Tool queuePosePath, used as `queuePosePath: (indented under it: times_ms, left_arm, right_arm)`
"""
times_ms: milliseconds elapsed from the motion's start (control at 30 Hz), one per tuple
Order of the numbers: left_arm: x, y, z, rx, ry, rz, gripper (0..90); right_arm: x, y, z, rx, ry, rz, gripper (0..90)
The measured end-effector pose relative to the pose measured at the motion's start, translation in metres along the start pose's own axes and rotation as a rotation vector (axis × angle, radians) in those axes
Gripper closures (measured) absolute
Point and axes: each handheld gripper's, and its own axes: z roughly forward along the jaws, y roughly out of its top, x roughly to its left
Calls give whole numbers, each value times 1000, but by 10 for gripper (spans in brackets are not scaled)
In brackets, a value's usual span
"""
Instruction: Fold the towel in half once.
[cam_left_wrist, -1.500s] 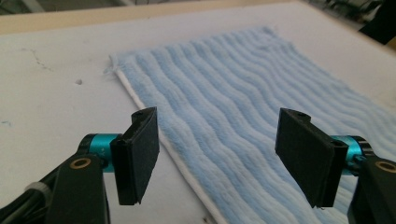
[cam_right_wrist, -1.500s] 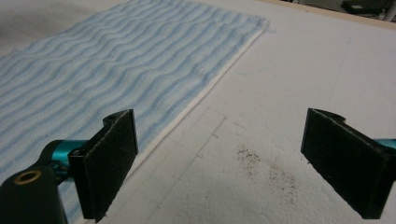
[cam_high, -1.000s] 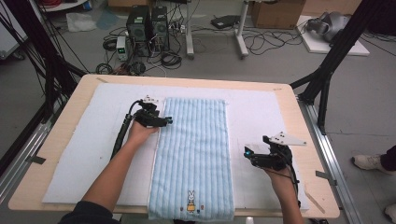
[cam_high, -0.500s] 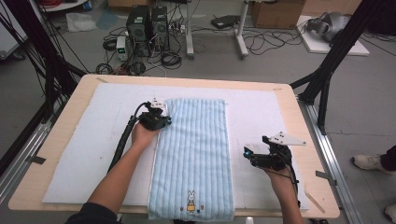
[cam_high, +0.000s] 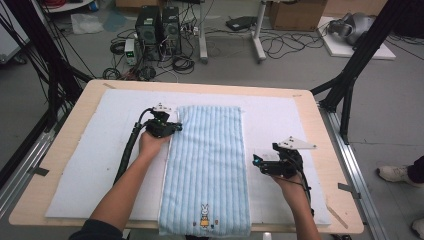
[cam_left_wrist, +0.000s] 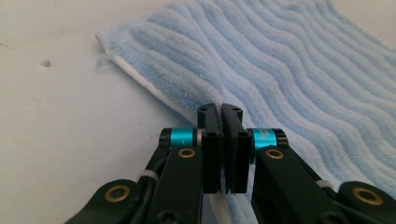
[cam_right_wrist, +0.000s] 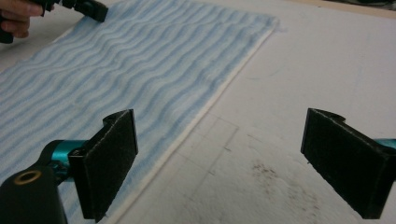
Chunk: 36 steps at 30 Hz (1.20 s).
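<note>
A light blue striped towel (cam_high: 207, 165) lies flat and lengthwise on the white mat (cam_high: 95, 155), with a small rabbit motif (cam_high: 204, 215) at its near end. My left gripper (cam_high: 174, 127) is shut, its tips resting on the towel's left edge near the far corner. In the left gripper view the jaws (cam_left_wrist: 222, 109) stand pressed together on the towel (cam_left_wrist: 303, 79) hem, and no cloth shows between them. My right gripper (cam_high: 257, 162) is open just off the towel's right edge. In the right gripper view it (cam_right_wrist: 219, 123) straddles bare mat, with the towel (cam_right_wrist: 116, 60) to the left.
The mat covers most of the wooden table (cam_high: 330, 150). Black frame legs (cam_high: 350, 85) stand at the right, and computers and cables (cam_high: 160, 30) lie on the floor beyond the far edge. The left gripper (cam_right_wrist: 88, 7) and its hand appear far off in the right gripper view.
My left hand has shifted slightly along the towel's left edge toward the far corner. The right gripper has stayed where it was, still open.
</note>
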Motion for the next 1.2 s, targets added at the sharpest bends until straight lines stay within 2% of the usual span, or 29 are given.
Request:
queuePosePath:
  times_ms: [33,100,167,233,400,533,633,800,933,1033,1100,1133,1200]
  left_arm:
    - [0,0,-1,-8,-6,-10,865]
    - [2,0,-3,-23,-15,-26,864]
    - [3,0,-4,-33,-25,-33,864]
    - [4,-1,-5,-39,-40,-31,863]
    - [6,-1,-5,-40,-51,-26,862]
    - [7,-2,-5,-43,-57,-32,862]
    - [7,-2,-4,-41,-58,-31,862]
    - [7,-3,-2,-38,-57,-29,862]
    - [8,-4,-1,-33,-54,-35,862]
    - [9,-4,-1,-28,-49,-47,862]
    - [10,-5,-1,-21,-51,-49,862]
    - [10,-5,-1,-16,-49,-46,862]
    - [10,-6,0,-9,-52,-51,862]
  right_arm:
    - [0,3,5,10,-2,-8,104]
    - [-1,7,15,25,-5,-2,174]
    - [-5,15,30,44,0,20,193]
    - [-8,24,44,65,13,21,202]
    - [-11,48,71,121,10,-9,267]
    - [-18,59,87,134,24,19,375]
    - [-21,61,99,149,22,39,444]
    - [-20,64,119,217,-26,31,483]
    - [-19,65,132,243,-72,32,520]
    - [-19,65,140,249,-80,60,554]
    - [-17,64,142,262,-98,50,582]
    - [-16,64,142,265,-103,43,603]
    - [-15,65,141,273,-100,33,715]
